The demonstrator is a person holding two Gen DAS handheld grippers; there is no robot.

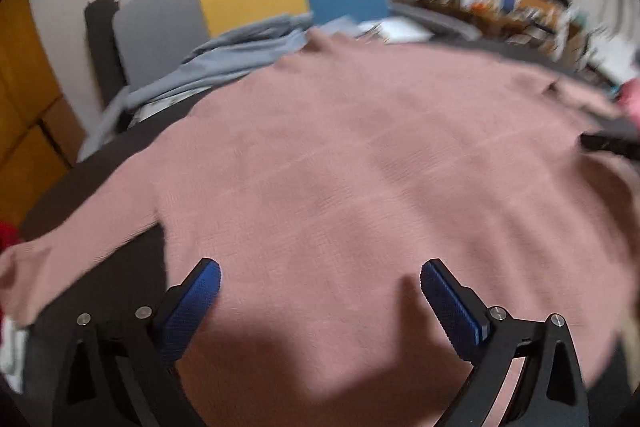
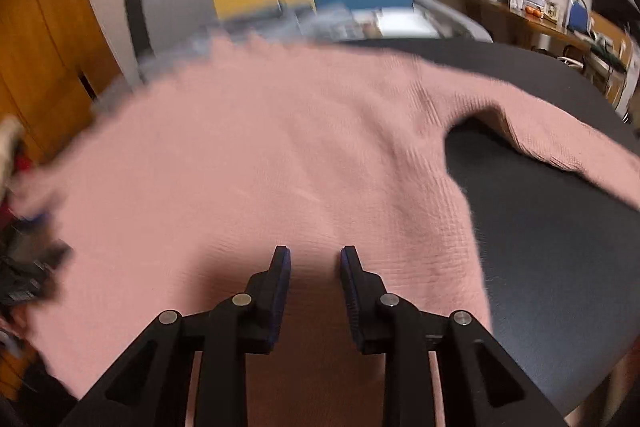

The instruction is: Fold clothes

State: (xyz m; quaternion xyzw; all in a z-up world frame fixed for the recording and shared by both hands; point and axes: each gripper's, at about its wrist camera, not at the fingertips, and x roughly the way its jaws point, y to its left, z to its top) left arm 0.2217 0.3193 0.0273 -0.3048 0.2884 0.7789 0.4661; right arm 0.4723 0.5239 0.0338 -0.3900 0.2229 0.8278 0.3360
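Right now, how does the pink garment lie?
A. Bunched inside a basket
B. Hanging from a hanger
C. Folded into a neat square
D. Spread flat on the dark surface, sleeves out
D: the pink garment lies spread over the dark surface, one sleeve stretched sideways, both claws open above it.

my right claw [image 2: 315,257] hangs just over the pink sweater [image 2: 256,155], jaws narrowly apart, gripping nothing. sweater lies spread flat on the dark table [image 2: 560,247], one sleeve [image 2: 560,135] stretched rightward.
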